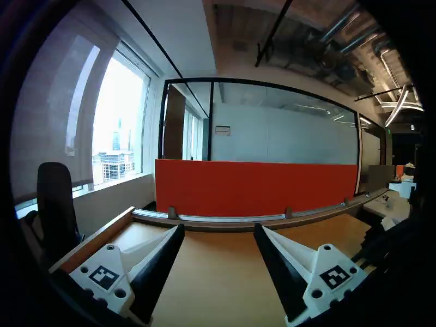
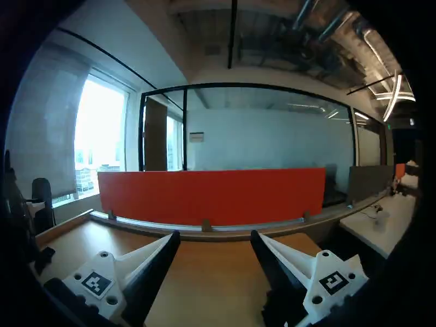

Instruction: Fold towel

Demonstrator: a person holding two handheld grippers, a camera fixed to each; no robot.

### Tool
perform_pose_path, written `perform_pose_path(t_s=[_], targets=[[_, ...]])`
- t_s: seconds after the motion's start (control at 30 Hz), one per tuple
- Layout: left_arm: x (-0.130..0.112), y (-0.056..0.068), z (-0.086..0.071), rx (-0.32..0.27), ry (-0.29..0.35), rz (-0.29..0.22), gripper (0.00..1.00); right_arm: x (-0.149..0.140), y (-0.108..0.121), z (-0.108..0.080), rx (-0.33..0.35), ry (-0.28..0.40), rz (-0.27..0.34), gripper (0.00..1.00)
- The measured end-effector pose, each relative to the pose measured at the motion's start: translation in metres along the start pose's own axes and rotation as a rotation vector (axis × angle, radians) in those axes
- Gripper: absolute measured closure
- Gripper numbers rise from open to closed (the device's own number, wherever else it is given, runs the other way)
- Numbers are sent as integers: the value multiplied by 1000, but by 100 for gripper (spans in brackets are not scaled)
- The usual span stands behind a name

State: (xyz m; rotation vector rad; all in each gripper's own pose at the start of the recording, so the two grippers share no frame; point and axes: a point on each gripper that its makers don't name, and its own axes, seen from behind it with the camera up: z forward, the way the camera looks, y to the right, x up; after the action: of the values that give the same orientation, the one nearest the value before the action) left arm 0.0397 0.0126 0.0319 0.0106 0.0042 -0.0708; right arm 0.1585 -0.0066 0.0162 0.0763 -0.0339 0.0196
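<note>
In the left gripper view my left gripper (image 1: 219, 235) is held level over a bare wooden desk (image 1: 218, 272). Its two white fingers with black pads stand wide apart with nothing between them. In the right gripper view my right gripper (image 2: 215, 240) is likewise open above the same kind of wooden desk (image 2: 210, 278), and only bare wood lies between its fingers. I see no towel on the part of the desk in front of either gripper.
An orange divider panel (image 1: 256, 188) stands along the desk's far edge, with a glass wall behind it. A black office chair (image 1: 54, 210) sits at the left by the window. A white desk (image 2: 381, 220) with small items lies to the right.
</note>
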Motion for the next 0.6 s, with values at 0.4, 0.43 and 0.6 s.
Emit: perform_pose_path(t_s=[0.4, 0.43, 0.6], targets=[[-13, -1, 2, -8, 13, -4, 6, 11, -21, 0, 17, 8, -7, 0], [-16, -2, 2, -6, 15, 0, 6, 11, -23, 0, 19, 9, -8, 0], [-37, -2, 3, -4, 21, 12, 6, 6, -29, 0, 22, 14, -16, 0]])
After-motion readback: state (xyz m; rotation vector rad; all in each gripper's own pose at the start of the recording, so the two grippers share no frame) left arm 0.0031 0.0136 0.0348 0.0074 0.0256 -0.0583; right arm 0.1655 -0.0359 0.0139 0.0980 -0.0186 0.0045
